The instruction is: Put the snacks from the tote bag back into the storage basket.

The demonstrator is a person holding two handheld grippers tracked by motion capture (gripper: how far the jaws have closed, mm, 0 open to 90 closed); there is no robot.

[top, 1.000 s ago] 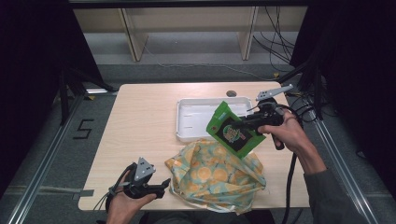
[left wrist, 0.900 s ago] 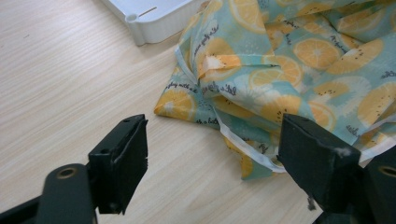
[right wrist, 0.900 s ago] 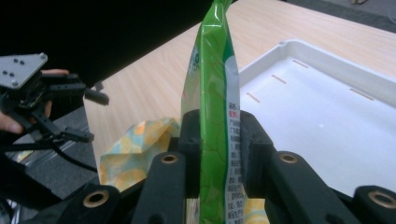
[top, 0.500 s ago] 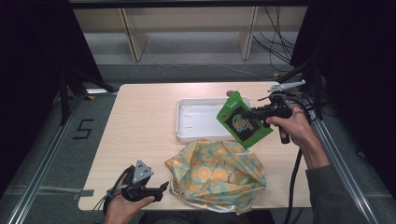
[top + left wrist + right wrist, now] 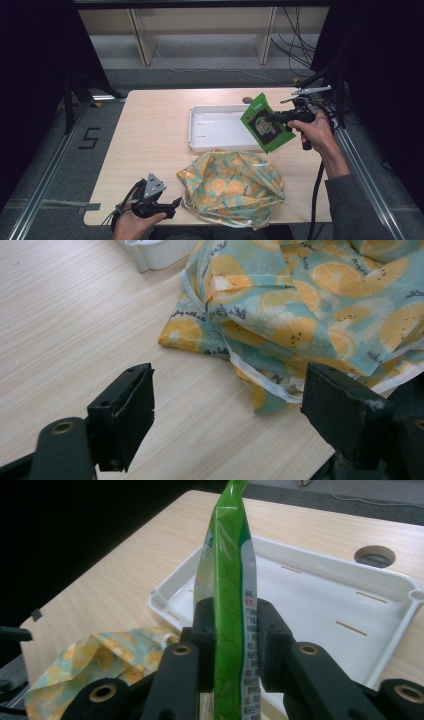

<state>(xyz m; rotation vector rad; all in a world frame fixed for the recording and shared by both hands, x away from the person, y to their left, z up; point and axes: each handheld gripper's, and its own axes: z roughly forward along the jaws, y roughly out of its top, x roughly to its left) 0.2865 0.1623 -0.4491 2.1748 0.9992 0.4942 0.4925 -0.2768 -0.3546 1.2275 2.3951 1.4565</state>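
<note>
Green pouch (image 5: 265, 126) farther right, clamped in raised right tool (image 5: 281, 118)

The left gripper (image 5: 227, 415) hovers with jaws apart above the table (image 5: 75, 315), near the orange-print cloth bag (image 5: 310, 310).

Recording lab, black curtains (image 5: 30, 60), aluminium frame rails (image 5: 45, 175), loose cables (image 5: 295, 55)
</note>
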